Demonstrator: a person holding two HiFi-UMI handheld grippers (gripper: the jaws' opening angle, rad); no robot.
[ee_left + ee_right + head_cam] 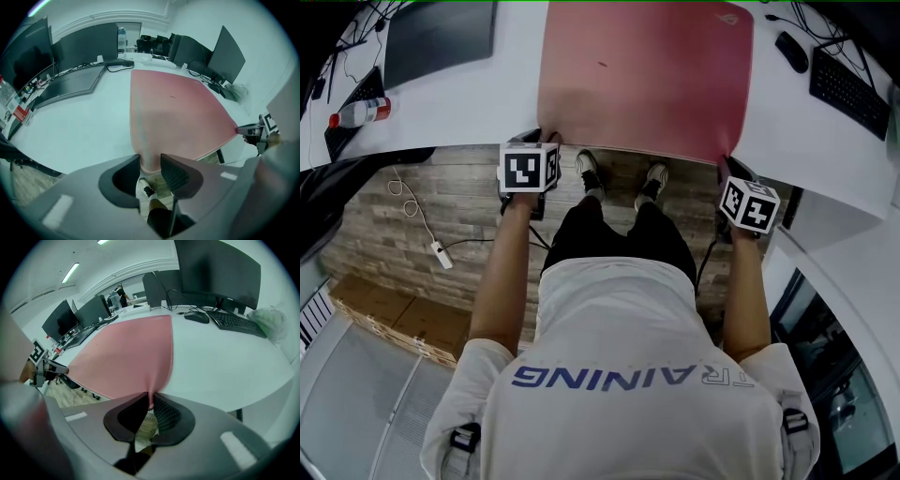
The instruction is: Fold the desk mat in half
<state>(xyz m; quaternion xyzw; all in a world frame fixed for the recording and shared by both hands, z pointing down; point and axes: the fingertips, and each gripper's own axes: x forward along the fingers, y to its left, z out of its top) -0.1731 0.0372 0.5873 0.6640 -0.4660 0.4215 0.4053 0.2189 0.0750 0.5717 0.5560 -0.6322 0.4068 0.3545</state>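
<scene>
The pink desk mat (647, 75) lies flat on the white desk (487, 103), stretching away ahead of both sets of fingers, its near edge along the desk's front edge. The left gripper (150, 161) is at the mat's near-left corner: its fingers (174, 173) stand apart, and the rounded corner sits in the gap between them, not pinched flat. The right gripper (151, 401) is at the near-right corner, its fingers (164, 413) clenched on it, with the mat's stitched edge drawn into a thin ridge that runs straight into the narrow slit between the pads. Beyond the right fingers and to their right are a black mouse (196, 317) and a keyboard (236, 320), both clear of the mat. Far to the left of the left fingers a bottle (361, 112) lies on the desk.
</scene>
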